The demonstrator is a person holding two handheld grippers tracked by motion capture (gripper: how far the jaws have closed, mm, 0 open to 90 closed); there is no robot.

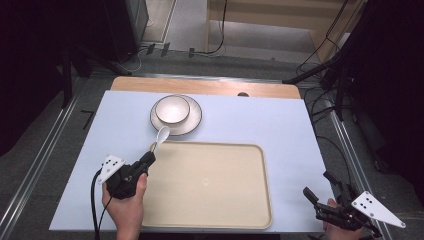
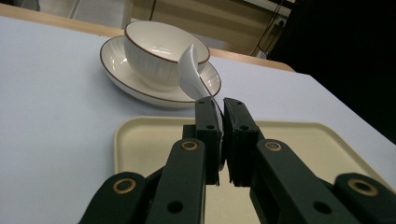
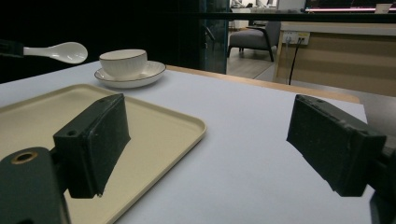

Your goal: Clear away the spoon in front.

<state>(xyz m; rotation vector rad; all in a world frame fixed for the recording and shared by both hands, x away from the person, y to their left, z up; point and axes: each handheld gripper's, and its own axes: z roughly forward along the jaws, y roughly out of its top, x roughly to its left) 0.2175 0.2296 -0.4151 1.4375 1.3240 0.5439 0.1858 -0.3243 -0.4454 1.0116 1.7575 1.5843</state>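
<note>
1. The left gripper [image 1: 148,159] is clamped on the handle of a white spoon [image 1: 161,136]. In the left gripper view the jaws stand nearly together, with the thin handle pinched between them and the spoon [image 2: 192,74] sticking up and away from the tips.

2. The spoon is off the table, in the air. From above it hangs over the far left corner of the beige tray [image 1: 250,200], with its bowl end reaching toward the near rim of the saucer [image 1: 193,124]. The right gripper view backs that up: the spoon [image 3: 60,51] floats level above the tray [image 3: 154,121], clear of everything.

3. The bit that matters: the spoon's long axis runs straight out from the jaws, handle in the grip, bowl end leading, aimed up-table at the bowl [image 1: 172,109] sitting on the saucer. So the bowl lies dead ahead of the spoon tip, a little farther and slightly to the right. In the left gripper view the spoon tip overlaps the bowl [image 2: 163,51] rim, but I can't tell if they touch; probably just lined up.

4. The right gripper [image 1: 320,202] is way off at the near right corner of the table, jaws spread wide with nothing between them. The left hand is clearly the nearer one to the crockery.

5. My guess is the next move is a short push forward, then lowering the spoon into the bowl.
</note>
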